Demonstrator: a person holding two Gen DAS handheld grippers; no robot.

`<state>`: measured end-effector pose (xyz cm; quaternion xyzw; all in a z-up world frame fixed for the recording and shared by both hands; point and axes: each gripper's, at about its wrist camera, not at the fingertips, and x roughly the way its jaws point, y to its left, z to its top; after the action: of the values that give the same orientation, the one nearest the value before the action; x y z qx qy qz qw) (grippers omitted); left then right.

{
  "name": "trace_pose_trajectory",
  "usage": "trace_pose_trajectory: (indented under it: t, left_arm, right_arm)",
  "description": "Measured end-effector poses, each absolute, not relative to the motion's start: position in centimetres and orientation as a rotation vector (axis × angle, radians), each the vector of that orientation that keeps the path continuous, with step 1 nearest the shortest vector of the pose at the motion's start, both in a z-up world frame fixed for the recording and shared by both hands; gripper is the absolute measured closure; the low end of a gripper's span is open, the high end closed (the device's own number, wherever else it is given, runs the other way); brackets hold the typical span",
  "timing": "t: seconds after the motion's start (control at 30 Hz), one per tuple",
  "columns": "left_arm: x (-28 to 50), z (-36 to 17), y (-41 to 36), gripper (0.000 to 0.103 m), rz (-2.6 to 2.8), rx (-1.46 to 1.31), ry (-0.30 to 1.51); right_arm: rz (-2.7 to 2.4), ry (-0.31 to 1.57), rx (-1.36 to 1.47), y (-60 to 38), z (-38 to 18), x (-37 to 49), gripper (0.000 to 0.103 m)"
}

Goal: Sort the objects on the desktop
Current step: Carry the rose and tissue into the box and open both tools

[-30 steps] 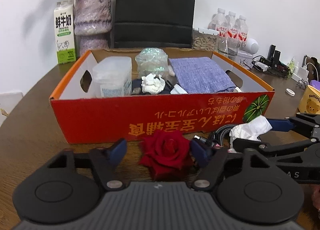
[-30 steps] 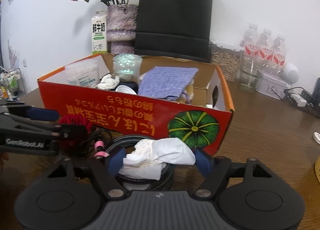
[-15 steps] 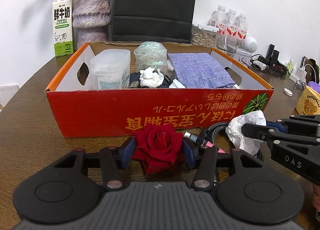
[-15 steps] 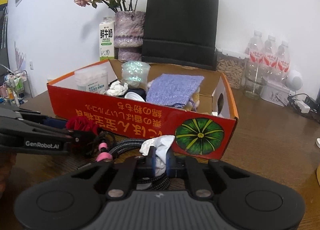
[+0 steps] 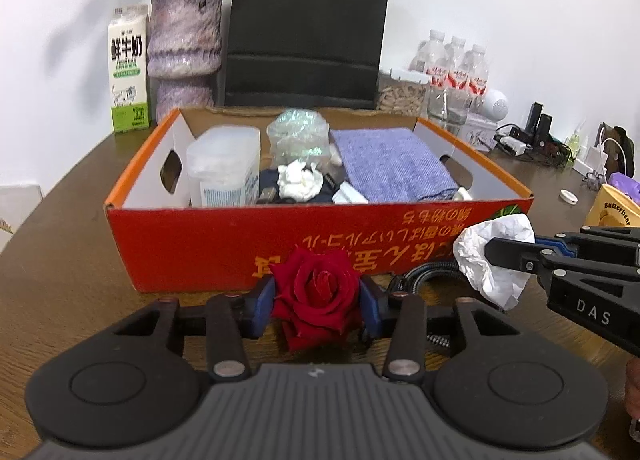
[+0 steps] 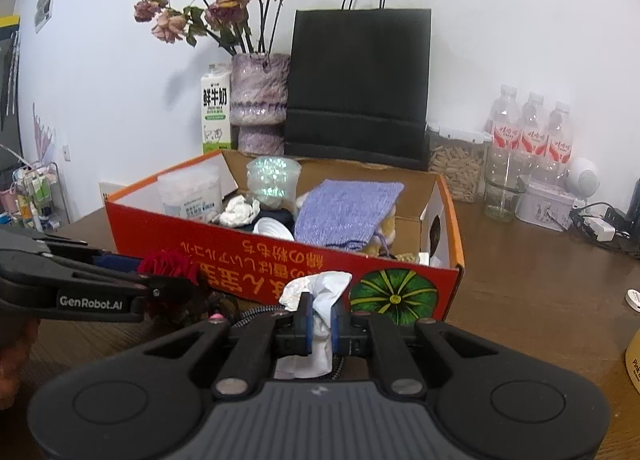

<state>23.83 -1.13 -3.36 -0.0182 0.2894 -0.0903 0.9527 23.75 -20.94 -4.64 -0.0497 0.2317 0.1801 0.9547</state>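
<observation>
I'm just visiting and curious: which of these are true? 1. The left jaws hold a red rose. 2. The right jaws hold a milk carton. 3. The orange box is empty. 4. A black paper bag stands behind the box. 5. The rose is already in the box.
1. True: the left gripper is shut on the red rose; its jaws have just been closing.
2. False: the right gripper pinches a crumpled tissue; the milk carton stands by the vase.
3. False: the orange box holds several items.
4. True: black paper bag.
5. False: it is in front of it.

Brown wooden table (image 5: 72,260) — orange box (image 5: 208,248), milk carton (image 5: 127,68), vase (image 5: 184,48), black bag (image 5: 304,28)
</observation>
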Motion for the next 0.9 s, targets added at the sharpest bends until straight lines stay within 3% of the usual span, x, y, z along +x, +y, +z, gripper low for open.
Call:
trace_pose_trajectory:
  t: [0.9]
  left_arm:
    - [22.4, 1.7, -1.8, 0.063, -0.222, -0.059, 0.437]
  right_arm:
    - [0.372, 0.367, -0.041, -20.8, -0.6, 23.5, 0.095]
